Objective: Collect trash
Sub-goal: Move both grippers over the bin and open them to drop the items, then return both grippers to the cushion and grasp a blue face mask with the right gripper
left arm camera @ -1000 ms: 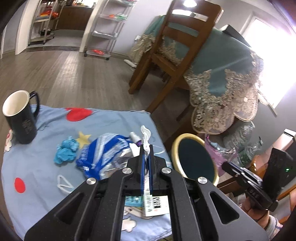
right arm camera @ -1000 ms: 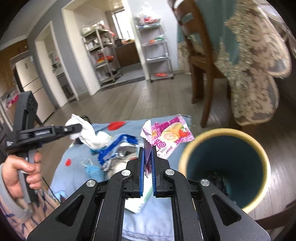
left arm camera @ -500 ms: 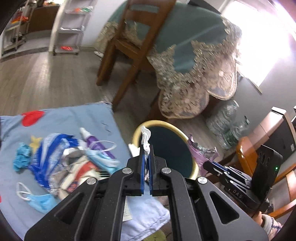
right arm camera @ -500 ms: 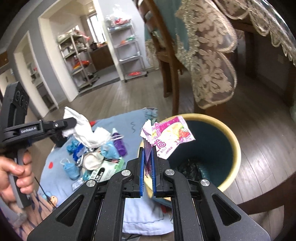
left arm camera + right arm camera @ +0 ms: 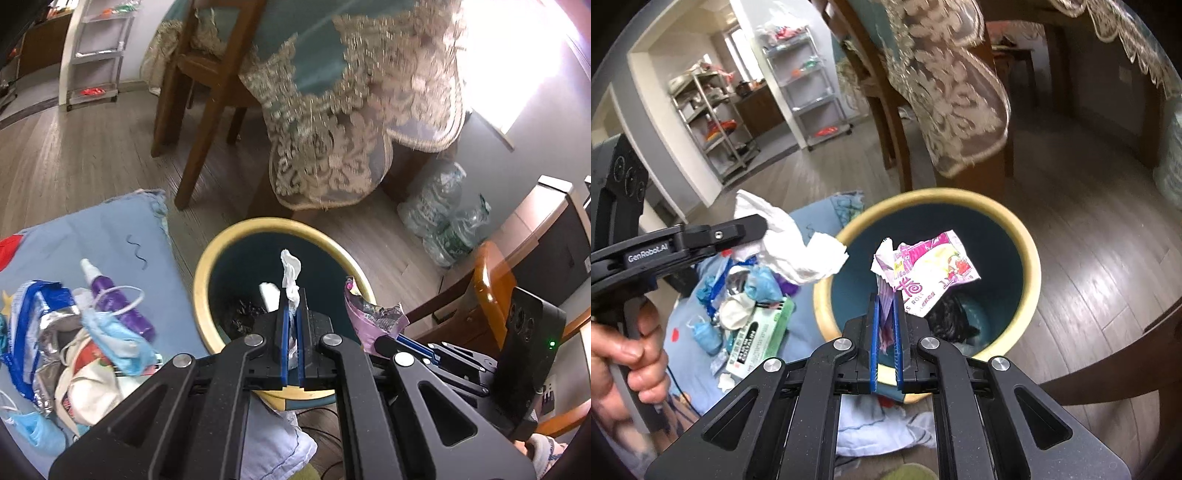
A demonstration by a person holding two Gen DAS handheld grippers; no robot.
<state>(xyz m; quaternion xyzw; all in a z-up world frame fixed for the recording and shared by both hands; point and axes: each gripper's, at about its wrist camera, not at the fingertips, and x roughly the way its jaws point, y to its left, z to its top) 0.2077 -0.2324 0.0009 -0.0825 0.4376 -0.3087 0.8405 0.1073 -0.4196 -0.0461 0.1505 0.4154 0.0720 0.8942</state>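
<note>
Over the bin (image 5: 1030, 258): the right tool (image 5: 885, 314) grips a snack wrapper (image 5: 934, 269) at twelve o'clock above the opening; the left tool (image 5: 291, 314), nearer the rim, clamps a tissue (image 5: 290, 273).

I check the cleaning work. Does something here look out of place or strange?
Yes: used masks, a purple bottle and wrappers lie heaped on the blue cloth, not in the bin beside it.
</note>
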